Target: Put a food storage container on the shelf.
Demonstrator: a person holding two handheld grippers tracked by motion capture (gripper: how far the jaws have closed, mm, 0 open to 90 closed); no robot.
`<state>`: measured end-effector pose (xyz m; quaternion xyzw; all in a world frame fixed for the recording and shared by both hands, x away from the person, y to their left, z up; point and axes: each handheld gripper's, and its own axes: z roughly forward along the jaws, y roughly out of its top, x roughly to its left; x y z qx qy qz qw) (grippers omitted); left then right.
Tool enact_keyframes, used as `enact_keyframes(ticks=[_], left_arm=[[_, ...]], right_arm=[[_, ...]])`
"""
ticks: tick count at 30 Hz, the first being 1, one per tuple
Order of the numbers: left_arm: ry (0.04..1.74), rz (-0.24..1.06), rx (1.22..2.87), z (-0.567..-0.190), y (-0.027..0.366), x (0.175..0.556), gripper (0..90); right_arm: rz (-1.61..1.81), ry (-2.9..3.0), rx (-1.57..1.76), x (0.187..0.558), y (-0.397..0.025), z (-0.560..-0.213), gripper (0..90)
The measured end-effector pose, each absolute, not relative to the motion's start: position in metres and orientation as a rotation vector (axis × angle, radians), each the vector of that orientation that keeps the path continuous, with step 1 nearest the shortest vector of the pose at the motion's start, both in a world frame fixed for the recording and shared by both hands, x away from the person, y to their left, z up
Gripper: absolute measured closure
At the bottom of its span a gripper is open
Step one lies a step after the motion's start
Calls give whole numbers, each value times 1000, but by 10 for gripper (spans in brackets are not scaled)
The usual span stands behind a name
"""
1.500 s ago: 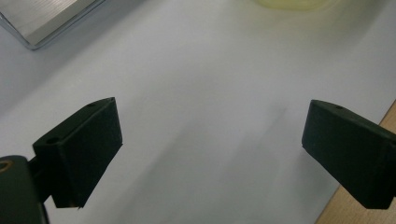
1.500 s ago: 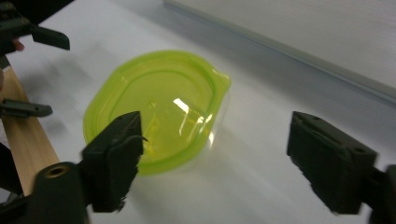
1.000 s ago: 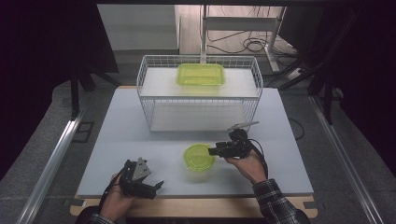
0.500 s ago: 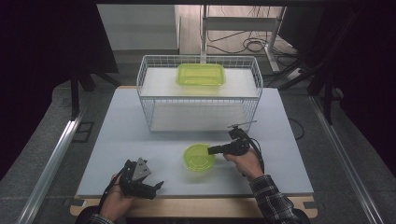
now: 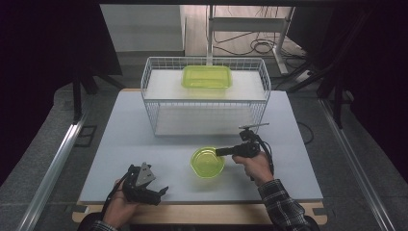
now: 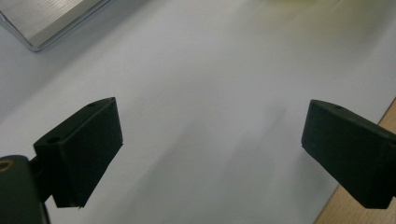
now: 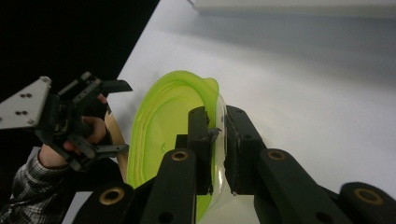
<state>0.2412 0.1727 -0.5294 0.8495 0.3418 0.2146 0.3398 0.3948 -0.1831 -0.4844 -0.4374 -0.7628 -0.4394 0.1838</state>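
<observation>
A round translucent green bowl (image 5: 207, 162) sits on the white table (image 5: 144, 139), in front of the wire basket (image 5: 153, 105). My right gripper (image 5: 220, 152) is shut on the bowl's right rim; in the right gripper view the jaws pinch the rim of the green bowl (image 7: 163, 130), one jaw inside and one outside. My left gripper (image 5: 161, 191) rests near the table's front left edge, open, with nothing between its fingers (image 6: 86, 154). A rectangular green container (image 5: 207, 77) lies on the shelf inside the basket.
The wire basket stands at the back middle of the table. A wooden strip (image 5: 202, 214) borders the table's front edge. A metal rail (image 5: 57, 163) runs along the floor to the left. Cables lie on the floor behind the basket.
The right gripper has moved slightly toward the front with the bowl's rim in its jaws. The left gripper has stayed put.
</observation>
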Motion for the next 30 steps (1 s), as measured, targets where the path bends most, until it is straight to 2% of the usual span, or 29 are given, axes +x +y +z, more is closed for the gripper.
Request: enact_keyframes(ticks=[21,30], left_arm=[[896,563,2207,-528,174,241,49],[898,561,2205,-528,174,241,48]], right_arm=[[-1385,-2129,-1219,392,-184,-438,813],[-1452,-2140,-1210,397,-182,-406,814]])
